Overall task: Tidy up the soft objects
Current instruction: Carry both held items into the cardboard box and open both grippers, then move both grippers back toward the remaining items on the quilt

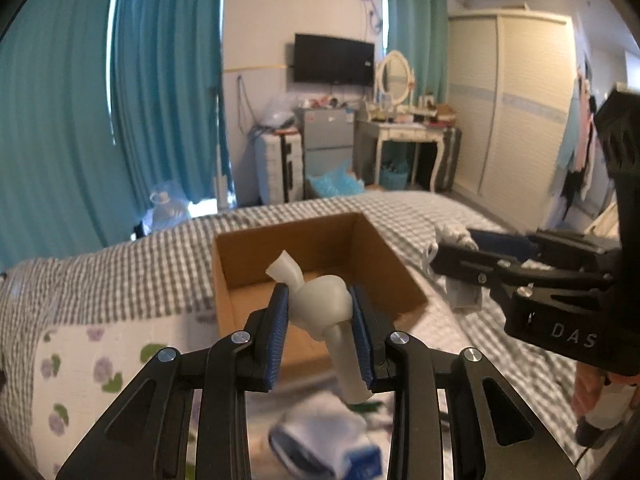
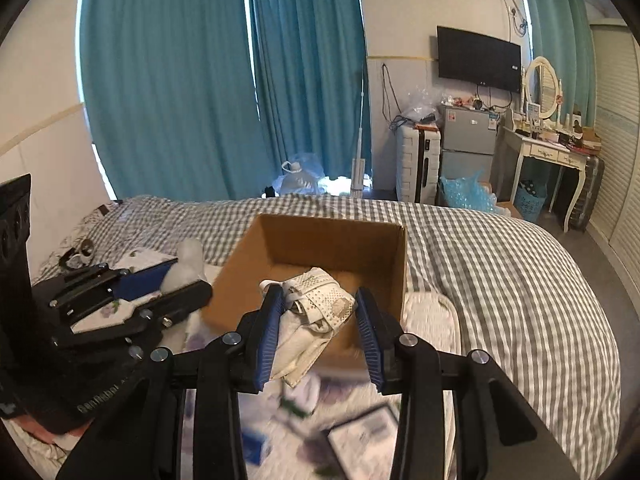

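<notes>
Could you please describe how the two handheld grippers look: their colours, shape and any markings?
Both the left gripper and the right gripper are matte black, with angular linkage arms that have cut-out slots and silver round screw heads at the joints. The fingers carry blue ribbed pads on their inner faces. White letters "DAS" show on the right gripper's body in the left wrist view. No cables are visible.

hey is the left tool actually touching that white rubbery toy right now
Touching. The left wrist view shows the left tool with both blue pads pressed against the white toy, held above the near edge of the cardboard box.
</notes>
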### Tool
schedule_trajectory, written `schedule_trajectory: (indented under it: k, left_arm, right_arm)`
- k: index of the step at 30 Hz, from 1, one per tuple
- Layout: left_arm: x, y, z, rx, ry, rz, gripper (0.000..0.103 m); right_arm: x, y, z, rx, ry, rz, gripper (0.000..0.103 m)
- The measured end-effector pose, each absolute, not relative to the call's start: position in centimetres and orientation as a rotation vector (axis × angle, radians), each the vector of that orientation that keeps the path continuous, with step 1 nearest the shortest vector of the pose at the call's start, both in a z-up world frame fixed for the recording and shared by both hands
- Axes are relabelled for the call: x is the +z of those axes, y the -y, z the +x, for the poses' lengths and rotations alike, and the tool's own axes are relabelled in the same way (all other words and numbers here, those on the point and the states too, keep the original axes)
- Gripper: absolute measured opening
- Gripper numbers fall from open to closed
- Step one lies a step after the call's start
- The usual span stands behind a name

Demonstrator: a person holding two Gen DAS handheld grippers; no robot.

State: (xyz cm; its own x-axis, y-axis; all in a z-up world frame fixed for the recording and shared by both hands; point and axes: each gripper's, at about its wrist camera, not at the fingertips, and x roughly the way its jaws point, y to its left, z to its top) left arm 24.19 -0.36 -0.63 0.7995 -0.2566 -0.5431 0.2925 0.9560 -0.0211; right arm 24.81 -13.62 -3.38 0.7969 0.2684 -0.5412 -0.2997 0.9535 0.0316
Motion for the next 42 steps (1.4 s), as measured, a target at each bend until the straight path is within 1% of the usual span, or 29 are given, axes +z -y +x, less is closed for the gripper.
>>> schedule_trajectory:
  k: [2, 3, 5, 6, 7, 8, 9, 10, 14, 16, 20, 23, 25, 27, 28, 29, 30, 34, 38, 42]
  left_arm:
    - [-1.7, 0.7, 26.4, -0.281, -0.602, 0.077, 0.032]
    - [-2.2, 0.7, 27.2, -0.282, -0.614, 0.069, 0.035]
    - [-3.1, 0.4, 28.7, -0.292, -0.634, 0.044, 0.036]
    - [-3.8, 0.3, 29.4, -0.321, -0.646, 0.019, 0.044]
    - [-4.2, 0.2, 29.8, -0.33, -0.651, 0.011, 0.058]
    - [-4.4, 0.3, 30.0, -0.321, -0.644, 0.012, 0.067]
    - [-4.9, 0.1, 30.3, -0.286, -0.629, 0.019, 0.068]
    - [-5.2, 0.0, 30.5, -0.268, -0.622, 0.022, 0.069]
    - [-6.1, -0.1, 31.2, -0.234, -0.656, 0.03, 0.069]
    - [-5.7, 0.0, 30.5, -0.215, -0.643, 0.053, 0.069]
    - [-3.5, -0.3, 28.8, -0.194, -0.602, 0.055, 0.069]
    - [0.1, -0.7, 26.3, -0.18, -0.542, 0.032, 0.069]
    - [3.2, -0.9, 23.3, -0.142, -0.47, 0.026, 0.069]
    - [5.8, -1.1, 20.2, -0.134, -0.414, 0.015, 0.07]
    - [7.2, -1.2, 18.4, -0.128, -0.386, 0.009, 0.073]
    - [8.2, -1.3, 16.9, -0.125, -0.368, 0.008, 0.081]
    - [9.5, -1.6, 14.9, -0.138, -0.336, 0.007, 0.085]
    - [12.0, -1.9, 9.4, -0.142, -0.259, 0.02, 0.086]
    - [12.2, -1.6, 6.1, -0.133, -0.264, 0.036, 0.086]
    - [10.4, -1.4, 3.7, -0.104, -0.269, 0.008, 0.086]
  right_arm:
    - [-4.1, 13.6, 27.2, 0.318, -0.591, -0.042, 0.037]
    - [-4.4, 13.7, 28.0, 0.321, -0.598, -0.031, 0.037]
    - [-5.4, 13.8, 30.2, 0.321, -0.615, -0.008, 0.037]
    - [-5.9, 13.9, 31.1, 0.319, -0.622, -0.002, 0.039]
    - [-6.5, 13.9, 31.8, 0.311, -0.631, 0.004, 0.044]
    - [-7.1, 14.1, 32.7, 0.297, -0.636, 0.021, 0.063]
    - [-7.5, 14.2, 33.2, 0.293, -0.64, 0.033, 0.087]
    - [-7.9, 14.6, 33.7, 0.288, -0.645, 0.049, 0.09]
    - [-8.6, 15.6, 34.3, 0.261, -0.632, 0.057, 0.09]
    - [-8.3, 16.0, 33.9, 0.252, -0.622, 0.045, 0.09]
    - [-5.6, 17.4, 31.3, 0.243, -0.586, 0.028, 0.09]
    - [-2.2, 18.4, 28.4, 0.231, -0.54, 0.004, 0.09]
    - [-0.1, 18.8, 26.5, 0.231, -0.515, -0.013, 0.09]
    - [2.7, 19.1, 23.3, 0.223, -0.468, -0.051, 0.093]
    - [3.6, 19.1, 22.3, 0.22, -0.451, -0.063, 0.094]
    - [4.9, 19.1, 20.7, 0.218, -0.426, -0.079, 0.094]
    - [6.1, 19.1, 19.0, 0.213, -0.403, -0.091, 0.094]
    - [9.1, 18.6, 13.8, 0.188, -0.306, -0.145, 0.097]
    - [9.9, 18.1, 9.9, 0.193, -0.314, -0.229, 0.098]
    - [7.7, 18.4, 7.9, 0.224, -0.353, -0.269, 0.098]
